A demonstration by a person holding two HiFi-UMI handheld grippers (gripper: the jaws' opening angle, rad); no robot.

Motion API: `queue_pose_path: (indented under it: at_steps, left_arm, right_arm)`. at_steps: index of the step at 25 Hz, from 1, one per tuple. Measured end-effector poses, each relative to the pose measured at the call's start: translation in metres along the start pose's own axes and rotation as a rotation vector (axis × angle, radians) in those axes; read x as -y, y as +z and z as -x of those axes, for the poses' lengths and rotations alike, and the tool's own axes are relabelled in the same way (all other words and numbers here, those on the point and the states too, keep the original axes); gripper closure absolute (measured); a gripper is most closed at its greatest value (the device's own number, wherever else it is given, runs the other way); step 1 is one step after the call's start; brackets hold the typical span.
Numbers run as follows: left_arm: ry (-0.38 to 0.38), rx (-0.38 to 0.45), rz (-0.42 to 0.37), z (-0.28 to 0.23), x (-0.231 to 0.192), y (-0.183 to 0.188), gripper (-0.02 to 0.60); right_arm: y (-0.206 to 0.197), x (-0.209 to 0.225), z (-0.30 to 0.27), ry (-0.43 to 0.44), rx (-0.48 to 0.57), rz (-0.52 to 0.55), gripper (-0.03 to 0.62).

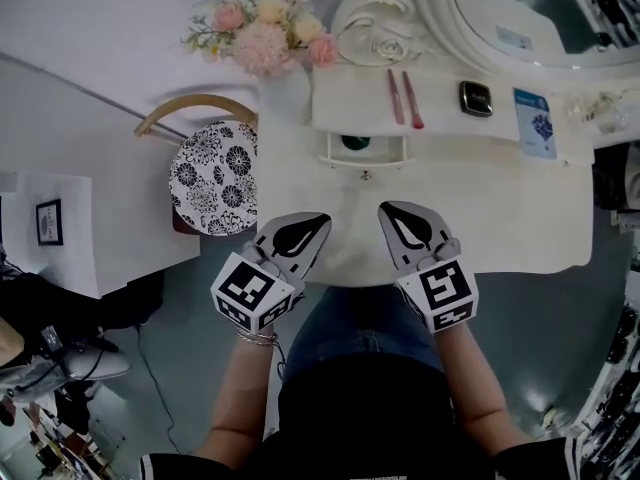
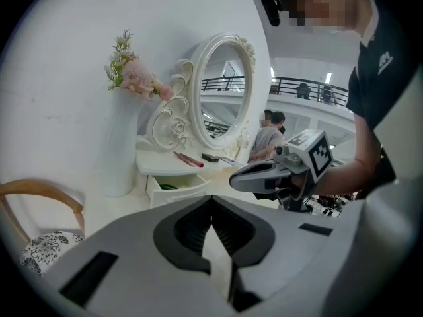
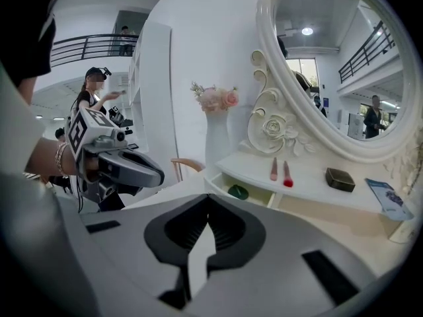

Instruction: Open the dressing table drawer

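The drawer (image 1: 363, 154) sits under the raised shelf of the dressing table (image 1: 520, 218) and already stands pulled out, its front clear of the shelf edge and a small green thing (image 1: 355, 142) showing inside. Judging from this, the opening looks done, or nearly so; at most a further pull on the little knob at the drawer's front is left

Both grippers are in front of the drawer, nearer the person and well apart from it. The left gripper (image 1: 318, 222) is to the drawer's front left, its jaws closed tip to tip with nothing between them. The right gripper (image 1: 388, 211) is to the drawer's front right, likewise closed and empty. Neither touches the drawer or its knob

Just behind and right of the drawer, on the shelf, lie two pink brushes (image 1: 404, 98). A vase of flowers (image 1: 265, 38) stands behind and left of the drawer, and a patterned chair (image 1: 212, 163) further to its left
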State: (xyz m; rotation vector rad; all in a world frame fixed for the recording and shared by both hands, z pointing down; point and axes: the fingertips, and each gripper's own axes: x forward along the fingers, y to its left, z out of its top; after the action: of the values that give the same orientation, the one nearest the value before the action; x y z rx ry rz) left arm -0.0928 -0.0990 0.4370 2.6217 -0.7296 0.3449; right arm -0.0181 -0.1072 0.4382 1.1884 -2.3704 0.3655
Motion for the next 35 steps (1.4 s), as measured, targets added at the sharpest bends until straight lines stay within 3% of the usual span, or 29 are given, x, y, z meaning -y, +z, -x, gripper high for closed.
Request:
queue_pose_path:
  at_steps: [14, 35]
  left_arm:
    - [0.016, 0.029, 0.021, -0.006, 0.024, 0.025, 0.566]
    - [0.121, 0.094, 0.019, -0.012, 0.031, 0.074, 0.566]
  right_arm:
    - [0.017, 0.021, 0.04, 0.021, 0.026, 0.009, 0.574]
    - [0.057, 0.062, 0.076, 0.123, 0.133, -0.02, 0.574]
